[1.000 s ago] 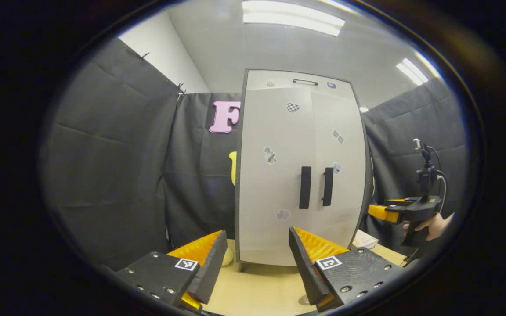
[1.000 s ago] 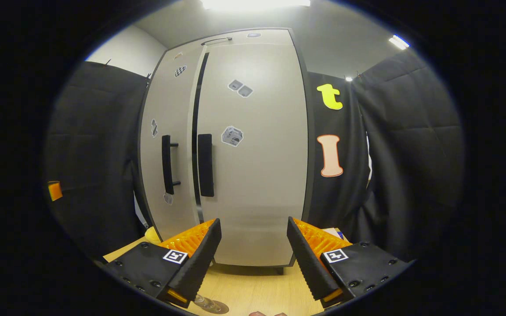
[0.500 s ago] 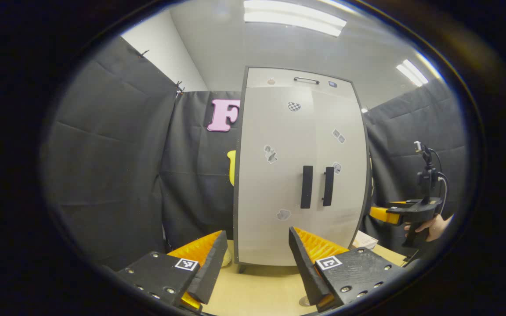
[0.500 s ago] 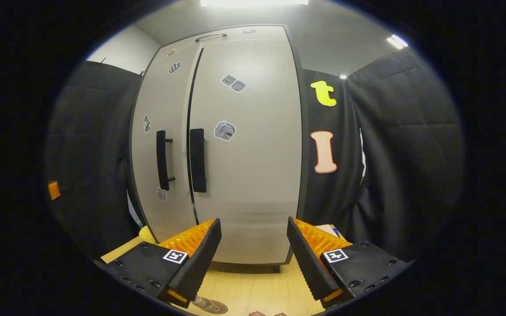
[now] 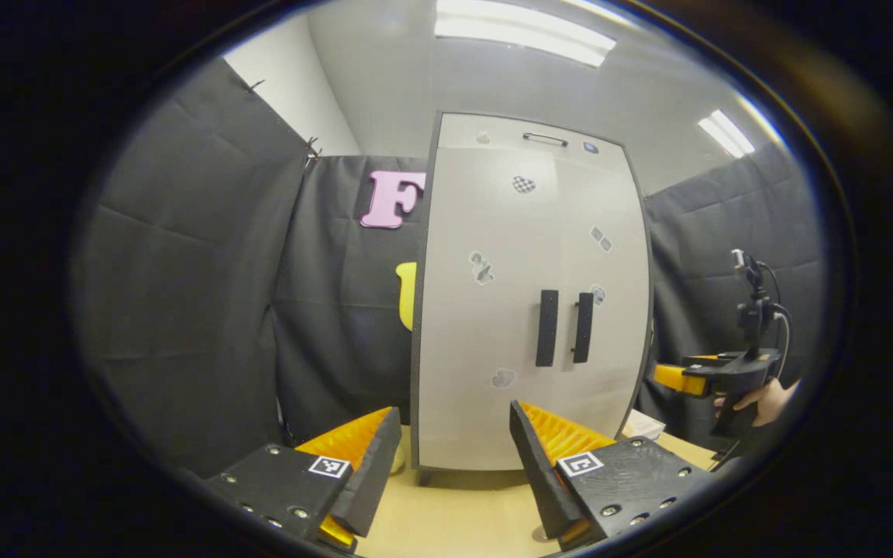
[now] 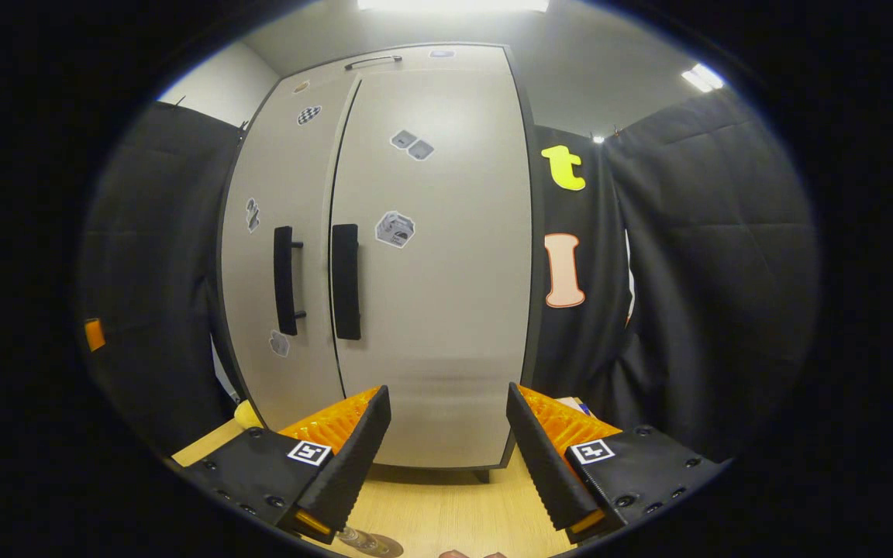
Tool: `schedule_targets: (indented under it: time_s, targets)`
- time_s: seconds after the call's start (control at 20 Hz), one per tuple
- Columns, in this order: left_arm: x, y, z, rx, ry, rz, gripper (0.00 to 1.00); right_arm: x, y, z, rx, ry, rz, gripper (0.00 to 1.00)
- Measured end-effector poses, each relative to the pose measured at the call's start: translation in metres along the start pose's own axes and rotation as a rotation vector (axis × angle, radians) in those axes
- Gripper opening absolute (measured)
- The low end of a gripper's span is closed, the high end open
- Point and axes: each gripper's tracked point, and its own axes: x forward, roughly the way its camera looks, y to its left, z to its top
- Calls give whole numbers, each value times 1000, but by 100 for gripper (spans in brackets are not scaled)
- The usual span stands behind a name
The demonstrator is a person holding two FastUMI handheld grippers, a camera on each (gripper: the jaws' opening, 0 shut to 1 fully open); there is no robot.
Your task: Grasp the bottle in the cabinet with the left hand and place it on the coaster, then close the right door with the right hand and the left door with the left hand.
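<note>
**Both cabinet doors shut, grippers held back with nothing in them**

In the left gripper view, the left gripper (image 5: 454, 457) sits low over the wooden table (image 5: 454, 519), its fingers spread wide with only air between them. Ahead stands the cabinet (image 5: 528, 232), grey and upright on the table. Its left door (image 5: 485, 325) and right door (image 5: 609, 310) meet flush at the middle, their two dark handles side by side (each door carries a few small stickers). Far to the right, a hand (image 5: 764, 399) holds the other gripper level, near the cabinet's right side; I cannot tell from there how its fingers stand.

In the right gripper view, the right gripper (image 6: 446, 457) is likewise spread and pinching nothing, pointing at the right door from just in front. At the bottom edge, left of centre, a round coaster (image 6: 380, 545) lies on the table with a clear glassy base (image 6: 353, 535) standing on it, apparently the bottle, mostly hidden behind the left finger.
</note>
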Motion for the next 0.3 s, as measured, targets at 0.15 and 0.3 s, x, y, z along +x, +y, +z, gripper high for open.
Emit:
schedule_targets:
  time_s: [0.15,0.3]
  targets:
    - [1,2,2,-4,-8,-23,82,1,5,2,-2,-15,-23,96]
    - [6,14,-2,-17,0,-48,89,-1,11,0,1,-12,-41,96]
